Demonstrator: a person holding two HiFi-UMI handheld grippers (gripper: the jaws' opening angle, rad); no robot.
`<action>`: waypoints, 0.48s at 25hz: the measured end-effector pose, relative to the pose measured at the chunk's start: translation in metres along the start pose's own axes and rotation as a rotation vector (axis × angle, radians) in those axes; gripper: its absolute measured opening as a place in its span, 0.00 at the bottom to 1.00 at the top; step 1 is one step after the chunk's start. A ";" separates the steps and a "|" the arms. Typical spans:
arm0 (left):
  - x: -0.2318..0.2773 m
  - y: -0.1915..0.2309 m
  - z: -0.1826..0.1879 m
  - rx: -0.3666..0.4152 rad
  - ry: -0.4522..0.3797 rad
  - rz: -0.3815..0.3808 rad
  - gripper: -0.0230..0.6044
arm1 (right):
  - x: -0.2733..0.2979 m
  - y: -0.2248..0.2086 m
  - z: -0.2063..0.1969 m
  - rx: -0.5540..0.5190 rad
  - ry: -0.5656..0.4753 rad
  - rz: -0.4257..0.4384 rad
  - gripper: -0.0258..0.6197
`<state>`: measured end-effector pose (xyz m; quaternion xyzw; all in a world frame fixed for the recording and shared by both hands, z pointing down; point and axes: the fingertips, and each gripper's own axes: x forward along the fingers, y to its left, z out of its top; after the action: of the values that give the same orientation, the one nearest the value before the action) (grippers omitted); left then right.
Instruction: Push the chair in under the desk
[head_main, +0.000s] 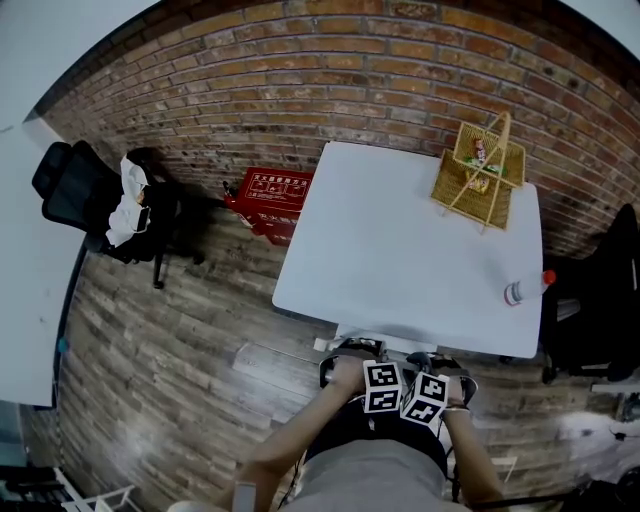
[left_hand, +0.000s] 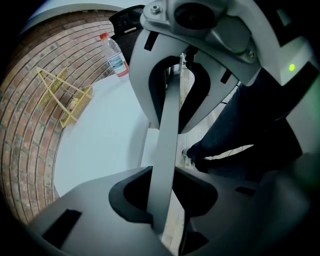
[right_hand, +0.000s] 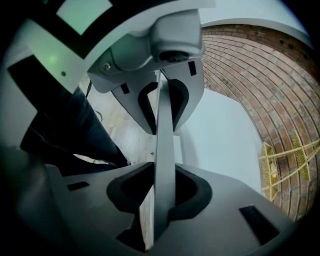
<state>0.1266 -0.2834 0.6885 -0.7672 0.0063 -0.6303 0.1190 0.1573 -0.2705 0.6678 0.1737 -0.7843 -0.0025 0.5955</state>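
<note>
The chair (head_main: 345, 356) stands at the white desk's (head_main: 400, 250) near edge, mostly hidden under my hands and body. Both grippers sit side by side on its back, left gripper (head_main: 383, 387) and right gripper (head_main: 428, 397), facing each other. In the left gripper view a thin grey bar of the chair back (left_hand: 167, 130) runs between my left gripper's (left_hand: 165, 196) jaws, with a gap showing on one side. In the right gripper view the same bar (right_hand: 164, 130) is pinched between my right gripper's (right_hand: 163, 192) jaws.
A wicker basket (head_main: 480, 170) and a plastic bottle (head_main: 525, 290) rest on the desk. A black office chair (head_main: 90, 200) and a red box (head_main: 270, 195) stand to the left by the brick wall. Another black chair (head_main: 600, 300) is at the right. My trouser leg (left_hand: 235, 145) is close behind.
</note>
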 end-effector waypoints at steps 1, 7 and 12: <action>0.001 0.002 0.000 0.004 0.000 -0.001 0.23 | 0.001 -0.001 -0.001 0.002 -0.003 0.008 0.19; 0.001 0.014 -0.002 0.013 0.002 -0.011 0.22 | 0.003 -0.012 0.004 -0.008 -0.014 0.024 0.19; 0.002 0.024 -0.004 0.015 0.004 -0.016 0.22 | 0.007 -0.022 0.004 -0.019 -0.004 0.023 0.19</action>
<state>0.1266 -0.3081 0.6864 -0.7650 -0.0046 -0.6328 0.1197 0.1576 -0.2937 0.6684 0.1589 -0.7874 -0.0034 0.5955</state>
